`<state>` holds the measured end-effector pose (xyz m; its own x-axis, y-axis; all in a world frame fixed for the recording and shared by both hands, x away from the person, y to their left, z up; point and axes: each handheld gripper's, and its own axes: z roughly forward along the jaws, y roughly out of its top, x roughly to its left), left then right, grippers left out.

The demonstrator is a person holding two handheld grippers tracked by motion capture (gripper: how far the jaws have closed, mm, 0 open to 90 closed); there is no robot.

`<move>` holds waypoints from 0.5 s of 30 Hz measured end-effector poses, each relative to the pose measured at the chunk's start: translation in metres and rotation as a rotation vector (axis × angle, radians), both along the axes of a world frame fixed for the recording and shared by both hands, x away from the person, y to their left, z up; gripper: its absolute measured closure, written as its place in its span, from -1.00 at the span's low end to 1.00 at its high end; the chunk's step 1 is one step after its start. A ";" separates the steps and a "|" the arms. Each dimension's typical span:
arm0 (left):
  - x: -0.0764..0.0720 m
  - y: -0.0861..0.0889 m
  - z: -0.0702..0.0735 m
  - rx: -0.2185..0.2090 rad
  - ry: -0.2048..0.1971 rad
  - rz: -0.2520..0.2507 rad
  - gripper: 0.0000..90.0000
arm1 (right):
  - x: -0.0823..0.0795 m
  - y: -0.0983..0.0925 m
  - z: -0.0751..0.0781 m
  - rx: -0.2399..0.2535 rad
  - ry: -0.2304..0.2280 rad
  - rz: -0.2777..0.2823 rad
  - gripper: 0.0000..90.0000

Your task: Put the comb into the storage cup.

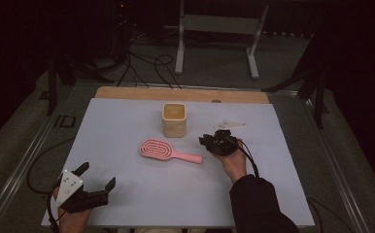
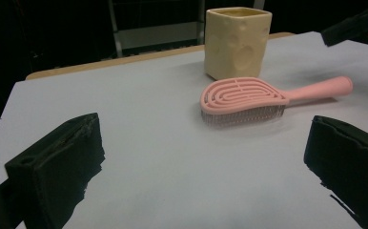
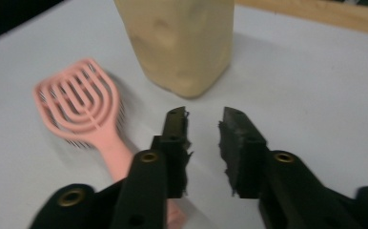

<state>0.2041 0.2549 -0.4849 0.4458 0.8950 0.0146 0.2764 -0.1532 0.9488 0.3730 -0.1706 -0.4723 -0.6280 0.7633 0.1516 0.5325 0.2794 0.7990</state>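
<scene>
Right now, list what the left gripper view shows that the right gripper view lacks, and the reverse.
Left gripper view: the left gripper, jaws wide apart, and the hairbrush's bristles side-on. Right gripper view: the right gripper, jaws narrowly apart with nothing between them, the handle passing under one. Both: the pink hairbrush, the yellow cup, the pale table.
</scene>
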 end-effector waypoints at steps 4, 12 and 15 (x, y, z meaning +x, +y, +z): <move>0.000 0.000 0.000 0.001 0.000 -0.001 -1.00 | 0.002 0.007 -0.010 -0.061 0.024 0.018 0.98; 0.000 0.001 -0.001 0.000 0.004 0.000 -1.00 | 0.004 0.016 -0.025 -0.145 0.098 0.071 1.00; 0.000 0.001 -0.001 0.000 0.004 0.001 -1.00 | 0.003 0.019 -0.027 -0.159 0.110 0.081 1.00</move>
